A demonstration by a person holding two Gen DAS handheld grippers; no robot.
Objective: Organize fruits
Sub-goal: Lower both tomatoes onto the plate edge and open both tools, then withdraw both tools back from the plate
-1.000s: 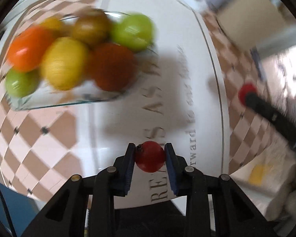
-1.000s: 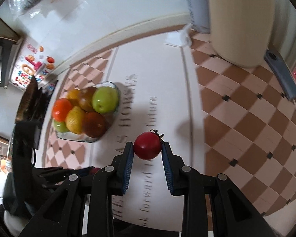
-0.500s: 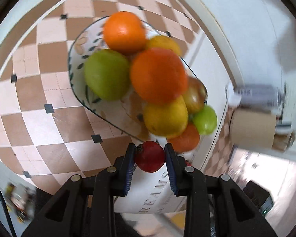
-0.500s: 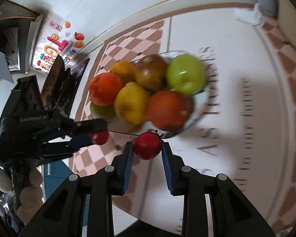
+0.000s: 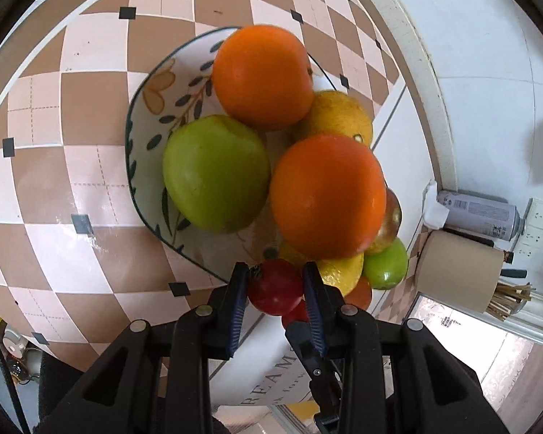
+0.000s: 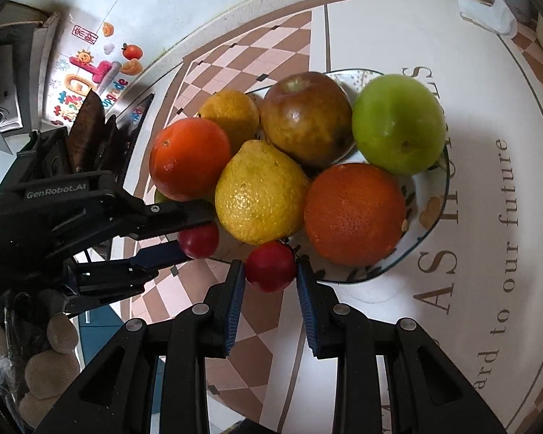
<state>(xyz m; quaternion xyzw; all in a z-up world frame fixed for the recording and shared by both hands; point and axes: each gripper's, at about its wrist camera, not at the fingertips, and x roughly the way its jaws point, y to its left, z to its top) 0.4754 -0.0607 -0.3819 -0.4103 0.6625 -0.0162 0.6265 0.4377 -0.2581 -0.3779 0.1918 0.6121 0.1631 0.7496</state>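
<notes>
Checkered brown-and-pink tabletop (image 6: 257,329) carries a white leaf-patterned bowl (image 6: 425,217) heaped with oranges, lemons and apples. At its near rim, the left gripper (image 5: 276,285) and right gripper (image 6: 269,275) each clench 1 small red tomato (image 5: 275,287) (image 6: 270,266).

1. Checkered brown-and-pink tablecloth (image 5: 72,108) with a white lettered centre panel (image 6: 488,217), spread over the table.
2. Grey metal spray can with a white cap (image 5: 478,213), lying on its side near the wall.
3. Tan cylindrical holder (image 5: 456,271) just beside it, wooden sticks (image 5: 510,296) protruding from its mouth.
4. White wall socket (image 5: 541,213) beyond the can.
5. Colourful cartoon stickers (image 6: 90,68) on a white surface at far left.
6. Crumpled white tissue (image 6: 488,14) at the cloth's far edge.
</notes>
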